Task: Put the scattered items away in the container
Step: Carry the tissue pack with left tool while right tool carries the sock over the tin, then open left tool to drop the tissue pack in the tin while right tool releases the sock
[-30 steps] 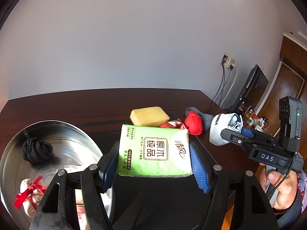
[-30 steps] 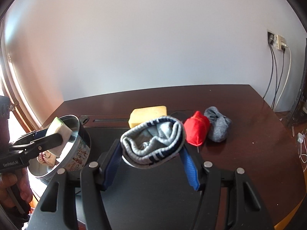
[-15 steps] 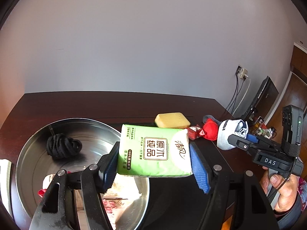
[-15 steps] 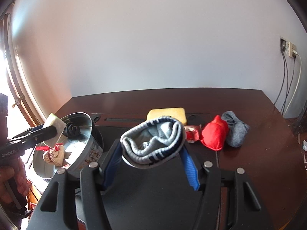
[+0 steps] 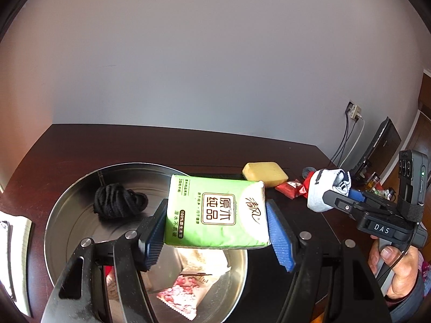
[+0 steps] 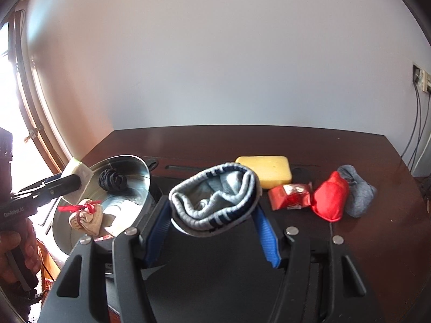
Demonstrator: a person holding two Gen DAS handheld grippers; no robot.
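Both tools clamped: tissue pack (image 5: pixel 216 212), sock (image 6: pixel 215 202).

Probably a home room: dark wooden table (image 6: pixel 296 142), wall socket (image 5: pixel 355 110), wooden door (image 5: pixel 423 123).

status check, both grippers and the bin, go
Left gripper shut on tissue pack, over metal bin. Right gripper shut on rolled sock, short of bin. Nothing blocking.

Dark wood table (image 6: pixel 282 140), metal tin (image 6: pixel 142 185), sponge (image 6: pixel 265 171), black mat (image 6: pixel 215 269)
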